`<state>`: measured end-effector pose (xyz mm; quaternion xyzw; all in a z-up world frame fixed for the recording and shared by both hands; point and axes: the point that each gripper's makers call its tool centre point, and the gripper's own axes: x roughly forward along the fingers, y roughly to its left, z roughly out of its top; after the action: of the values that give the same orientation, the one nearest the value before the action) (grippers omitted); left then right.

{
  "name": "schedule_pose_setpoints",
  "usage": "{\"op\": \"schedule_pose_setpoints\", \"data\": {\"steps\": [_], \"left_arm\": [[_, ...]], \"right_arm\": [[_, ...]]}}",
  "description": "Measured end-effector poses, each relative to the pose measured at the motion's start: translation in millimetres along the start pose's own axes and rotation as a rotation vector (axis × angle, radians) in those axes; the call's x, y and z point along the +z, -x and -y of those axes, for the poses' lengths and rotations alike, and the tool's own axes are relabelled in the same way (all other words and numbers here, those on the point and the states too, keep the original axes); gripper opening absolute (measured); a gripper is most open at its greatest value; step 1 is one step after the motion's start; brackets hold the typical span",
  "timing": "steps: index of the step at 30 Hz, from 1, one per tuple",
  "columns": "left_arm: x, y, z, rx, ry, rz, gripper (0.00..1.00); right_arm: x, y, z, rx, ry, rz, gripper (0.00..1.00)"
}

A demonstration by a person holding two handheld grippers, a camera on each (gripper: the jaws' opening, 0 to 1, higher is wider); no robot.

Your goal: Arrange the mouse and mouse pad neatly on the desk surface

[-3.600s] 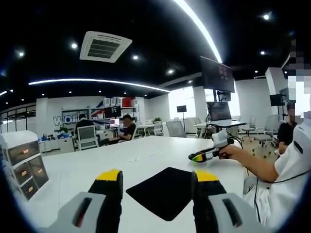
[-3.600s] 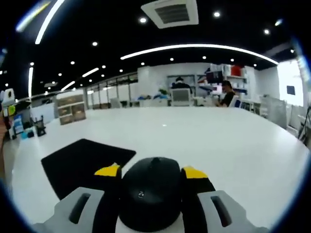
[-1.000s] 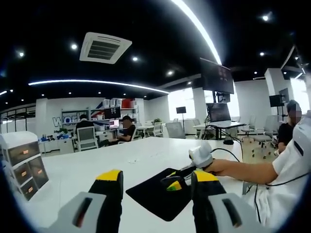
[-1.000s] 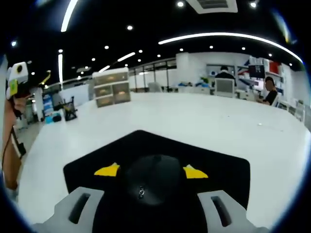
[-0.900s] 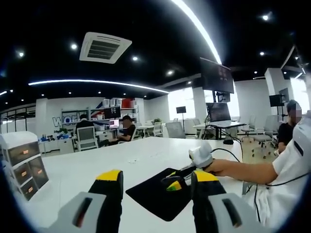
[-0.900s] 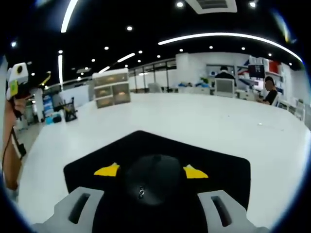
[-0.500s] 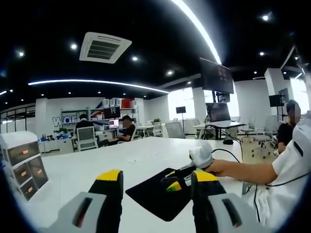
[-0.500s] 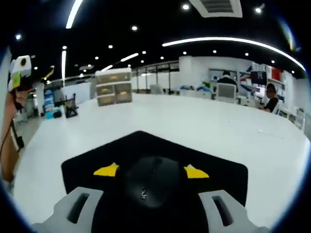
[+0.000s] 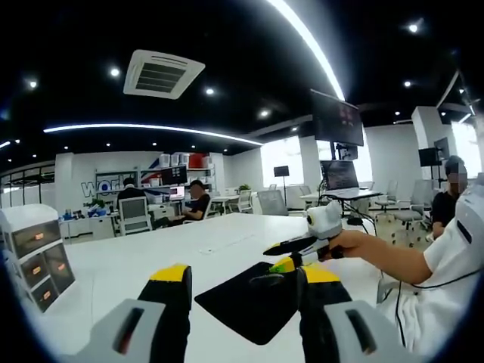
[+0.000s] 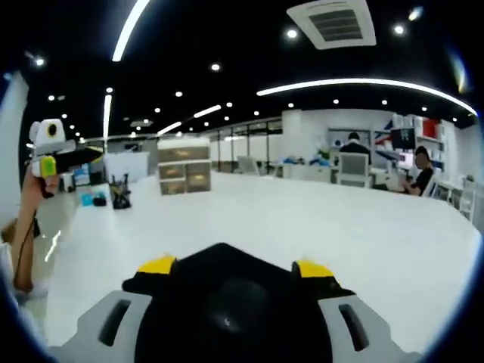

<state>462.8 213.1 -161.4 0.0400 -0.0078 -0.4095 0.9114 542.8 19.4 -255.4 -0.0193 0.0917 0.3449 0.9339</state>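
Resting on the white desk point(image 9: 113, 265), mouse pad point(image 9: 249, 299) carries mouse point(image 9: 266, 279); both tongs gape, gripping nothing

Open-plan office: desks point(image 9: 227, 242), swivel chairs point(image 9: 136, 214), monitors point(image 9: 339, 117).

Wide bare stretch of white desk point(image 9: 151, 261) left of and beyond the black mouse pad point(image 9: 253, 299) at lower centre of the left gripper view; only a grey drawer unit point(image 9: 34, 253) at the left edge. Right of centre, blocked by the right gripper point(image 9: 283, 255) and a person's hand point(image 9: 355, 246) above the pad's far corner. In the right gripper view, open desk ahead and to the right, with the mouse point(image 10: 234, 310) between the jaws at bottom centre.
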Motion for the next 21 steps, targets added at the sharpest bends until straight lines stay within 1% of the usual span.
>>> {"op": "schedule_pose_setpoints", "data": {"steps": [3, 5, 7, 9, 10, 16, 18, 20, 21], "left_arm": [[1.2, 1, 0.0, 0.000, 0.000, 0.003, 0.57], [1.2, 1, -0.2, 0.002, -0.001, 0.003, 0.57], [0.7, 1, -1.5, 0.005, -0.001, 0.000, 0.57], [1.7, 2, -2.0, 0.005, 0.000, 0.004, 0.57], [1.9, 2, -2.1, 0.004, 0.000, 0.004, 0.57], [1.2, 3, -4.8, 0.011, 0.002, 0.003, 0.57], [0.6, 2, -5.1, 0.013, 0.001, 0.000, 0.57], [0.4, 2, -4.3, 0.012, -0.002, -0.002, 0.57], [1.4, 3, -2.8, 0.011, -0.002, 0.000, 0.57]], "right_arm": [[9.3, 14, -3, 0.006, 0.028, 0.014, 0.60], [12.4, 22, -6, 0.013, 0.041, 0.013, 0.62], [15.2, 32, -6, 0.012, 0.054, 0.009, 0.63], [19.7, 40, -5, 0.005, 0.067, 0.020, 0.62], [22.9, 44, -3, -0.005, 0.066, 0.031, 0.61], [40.5, 83, 4, -0.049, 0.081, 0.091, 0.61], [46.4, 95, 6, -0.049, 0.074, 0.112, 0.59], [57.2, 111, 6, -0.039, 0.065, 0.172, 0.56], [58.1, 115, 6, -0.038, 0.059, 0.177, 0.56]]}}
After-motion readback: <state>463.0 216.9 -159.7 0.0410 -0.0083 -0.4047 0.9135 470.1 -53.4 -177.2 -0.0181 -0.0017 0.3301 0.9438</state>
